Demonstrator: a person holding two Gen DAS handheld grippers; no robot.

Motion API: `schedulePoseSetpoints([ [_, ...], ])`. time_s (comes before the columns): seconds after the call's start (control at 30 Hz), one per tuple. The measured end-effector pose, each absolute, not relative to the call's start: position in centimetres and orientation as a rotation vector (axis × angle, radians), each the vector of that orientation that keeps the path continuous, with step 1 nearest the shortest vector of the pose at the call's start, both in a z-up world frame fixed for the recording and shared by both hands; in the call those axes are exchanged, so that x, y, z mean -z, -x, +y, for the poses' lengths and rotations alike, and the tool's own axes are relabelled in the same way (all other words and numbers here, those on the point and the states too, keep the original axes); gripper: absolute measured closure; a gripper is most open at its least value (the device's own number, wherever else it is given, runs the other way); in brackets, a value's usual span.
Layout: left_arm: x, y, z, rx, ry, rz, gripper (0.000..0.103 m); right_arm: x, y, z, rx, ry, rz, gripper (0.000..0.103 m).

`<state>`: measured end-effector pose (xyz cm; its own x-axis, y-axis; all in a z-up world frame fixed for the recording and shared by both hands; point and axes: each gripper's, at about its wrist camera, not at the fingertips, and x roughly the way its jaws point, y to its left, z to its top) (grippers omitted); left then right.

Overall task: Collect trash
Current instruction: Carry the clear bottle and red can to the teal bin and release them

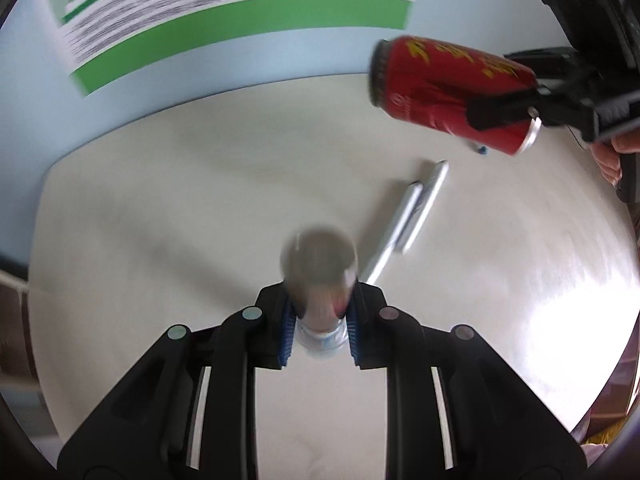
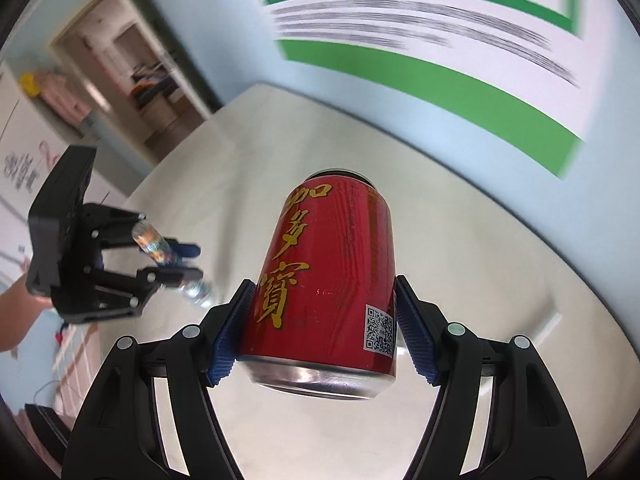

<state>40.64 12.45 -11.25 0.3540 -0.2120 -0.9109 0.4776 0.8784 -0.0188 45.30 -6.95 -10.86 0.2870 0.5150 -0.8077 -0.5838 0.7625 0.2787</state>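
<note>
A: What is held by the two grippers, and is anything seen inside?

B: A small clear plastic bottle [image 1: 320,300] is clamped between the blue pads of the left gripper [image 1: 320,334], whose jaws are drawn nearly together on it. The bottle is raised off the pale table [image 1: 160,220]. In the right wrist view the same bottle [image 2: 154,246] is seen crosswise between the left gripper's [image 2: 176,262] fingers. Its contents cannot be made out; only a blurred dark end is shown toward the left wrist camera.

A: And the other one?

B: A red can [image 2: 324,276] with gold characters and a square code label is gripped by the right gripper [image 2: 324,324], the jaws being held wide by the can's body, with the pads pressed on both sides. The silver base is turned toward the camera, the top away. From the left wrist view the can [image 1: 452,96] is seen tilted above the table in the right gripper [image 1: 516,108]. Whether it is full or empty cannot be told.

A: What is cut off or unclear?

B: Two pale pens [image 1: 412,212] are left lying side by side on the table, smeared by blur. A small blue-tipped thing [image 1: 478,148] beneath the can cannot be identified. The lettering on the green-banded wall poster [image 1: 240,12] is unreadable.
</note>
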Motion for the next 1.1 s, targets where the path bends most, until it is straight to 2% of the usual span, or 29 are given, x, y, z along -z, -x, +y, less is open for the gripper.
schedulePoseSetpoints([
  [0.43,7.6,-31.1,29.0,0.158,-0.089,1.077,0.084,8.5,-39.5,11.8,-1.061,0.278,1.041,0.034],
  [0.7,6.3,-21.2,41.0,-0.067,0.010,1.078,0.084,8.2,-33.0,24.4,-1.274,0.408,1.041,0.034],
  [0.9,6.7,-12.1,49.5,-0.238,0.110,1.086,0.084,9.2,-26.4,35.2,-1.443,0.520,1.056,0.034],
  [1.1,9.6,-3.0,55.7,-0.377,0.234,1.120,0.084,12.0,-17.9,44.2,-1.590,0.616,1.102,0.034],
])
